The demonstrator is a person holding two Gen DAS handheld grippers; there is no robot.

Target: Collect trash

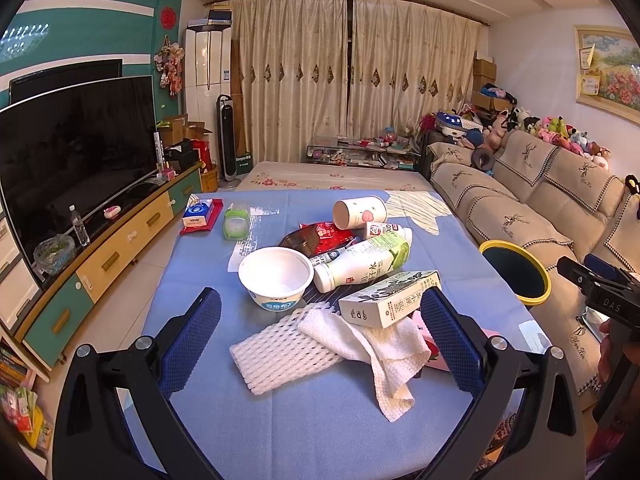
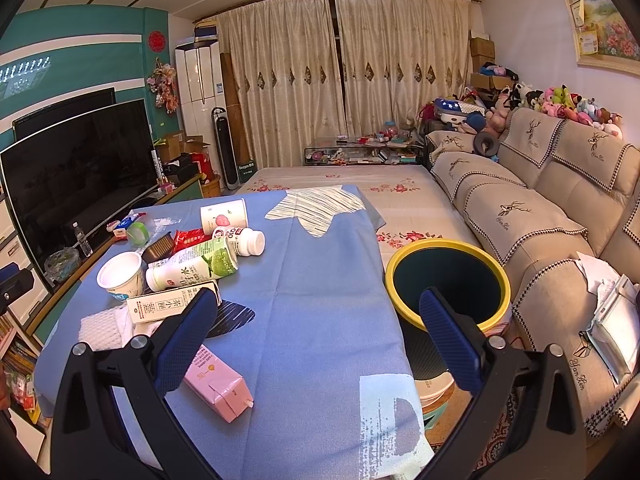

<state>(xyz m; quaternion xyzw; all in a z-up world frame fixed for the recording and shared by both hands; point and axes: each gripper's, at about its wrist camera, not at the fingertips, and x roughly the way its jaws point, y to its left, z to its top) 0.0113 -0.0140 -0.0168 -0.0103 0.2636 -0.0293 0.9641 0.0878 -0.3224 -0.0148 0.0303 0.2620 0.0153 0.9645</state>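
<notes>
Trash point(image 1: 352, 272) fronts the empty, wide-open left tongs point(image 1: 320, 344); right tongs point(image 2: 316, 336), likewise, show bin point(image 2: 448, 280).

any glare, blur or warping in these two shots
Left wrist view: strong fisheye bending with dark corners, ceiling lights glaring off the TV wall, the table trash sharp, including the yogurt cup. Right wrist view: same warping, the same glare upper left, and the bin dark inside.
</notes>
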